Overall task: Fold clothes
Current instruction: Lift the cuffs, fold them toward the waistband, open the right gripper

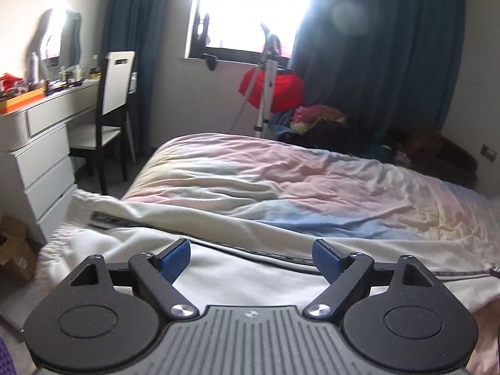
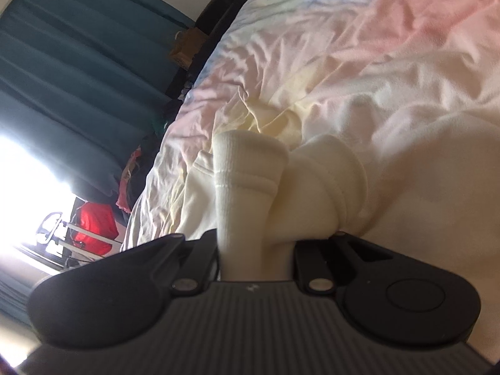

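bed [image 1: 312,187] under a pastel duvet, cream zip-up garment [image 1: 237,268] spread across its near edge — that's my piece. right gripper [image 2: 254,243] has its jaws clamped on the ribbed cuff [image 2: 247,172]; i'd carry that sleeve flat across the body, not dragging the duvet along. left gripper [image 1: 251,257] hangs over the zip [image 1: 281,254], jaws apart, empty — i'd use it to pin the fabric. laundry heap [image 1: 325,122], chair [image 1: 112,109] and dresser [image 1: 37,143] sit well off; only duvet creases hamper me.
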A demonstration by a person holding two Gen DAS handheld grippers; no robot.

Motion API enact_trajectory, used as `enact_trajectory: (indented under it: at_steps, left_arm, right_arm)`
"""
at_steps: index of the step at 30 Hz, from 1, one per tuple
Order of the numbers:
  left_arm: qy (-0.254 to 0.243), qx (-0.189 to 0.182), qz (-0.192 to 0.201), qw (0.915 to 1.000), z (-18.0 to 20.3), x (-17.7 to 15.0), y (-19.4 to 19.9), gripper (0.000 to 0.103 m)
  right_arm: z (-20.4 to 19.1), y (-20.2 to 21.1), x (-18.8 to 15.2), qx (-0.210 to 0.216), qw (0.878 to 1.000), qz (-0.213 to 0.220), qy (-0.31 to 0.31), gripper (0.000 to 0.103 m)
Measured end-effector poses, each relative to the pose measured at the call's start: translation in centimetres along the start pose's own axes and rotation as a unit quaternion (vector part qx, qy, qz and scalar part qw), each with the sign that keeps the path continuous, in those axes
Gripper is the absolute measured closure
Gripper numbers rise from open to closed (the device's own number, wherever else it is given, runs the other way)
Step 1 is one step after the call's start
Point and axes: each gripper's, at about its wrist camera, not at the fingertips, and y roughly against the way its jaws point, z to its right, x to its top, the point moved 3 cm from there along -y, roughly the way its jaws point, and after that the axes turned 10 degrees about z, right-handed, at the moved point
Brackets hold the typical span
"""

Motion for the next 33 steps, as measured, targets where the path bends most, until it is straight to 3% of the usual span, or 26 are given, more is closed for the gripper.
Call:
enact_trajectory:
  at_steps: [5,8,10,12,18,23,27,31,33]
  left_arm:
    - [-0.064,-0.036,-0.026,0.9970,8.9,-4.4,-7.4,0.016]
    - [-0.109,-0.054,-0.062,0.9907,12.0,-8.2,-11.0,0.016]
    - [-0.129,-0.054,-0.088,0.9863,12.5,-11.0,-13.0,0.016]
    - [-0.138,-0.047,-0.076,0.9864,12.3,-12.6,-13.5,0.014]
    - [-0.131,-0.045,-0.076,0.9874,11.8,-12.8,-13.4,0.013]
    - [-0.126,-0.047,-0.077,0.9879,11.5,-12.2,-13.0,0.012]
    - [-0.101,-0.041,-0.076,0.9911,10.1,-11.1,-12.1,0.012]
    - [-0.077,-0.030,-0.060,0.9948,7.5,-9.6,-10.1,0.012]
    - [-0.066,-0.014,-0.045,0.9967,5.9,-8.7,-8.8,0.012]
  right_arm:
    - [-0.4,0.3,-0.1,-0.001,1.000,0.007,0.028,0.092]
    - [-2.1,0.6,-0.8,-0.006,0.993,0.024,0.118,0.092]
    - [-3.8,0.9,-1.5,-0.010,0.978,0.043,0.206,0.092]
    - [-5.5,1.4,-2.4,-0.010,0.960,0.065,0.271,0.092]
    - [-10.6,4.5,-4.4,0.032,0.908,0.145,0.393,0.092]
    - [-16.0,9.5,-9.2,0.107,0.838,0.206,0.494,0.092]
    - [-19.6,14.2,-15.6,0.193,0.759,0.238,0.574,0.092]
    - [-20.9,17.4,-23.0,0.270,0.678,0.228,0.644,0.092]
    - [-20.7,18.2,-26.5,0.293,0.650,0.203,0.671,0.092]
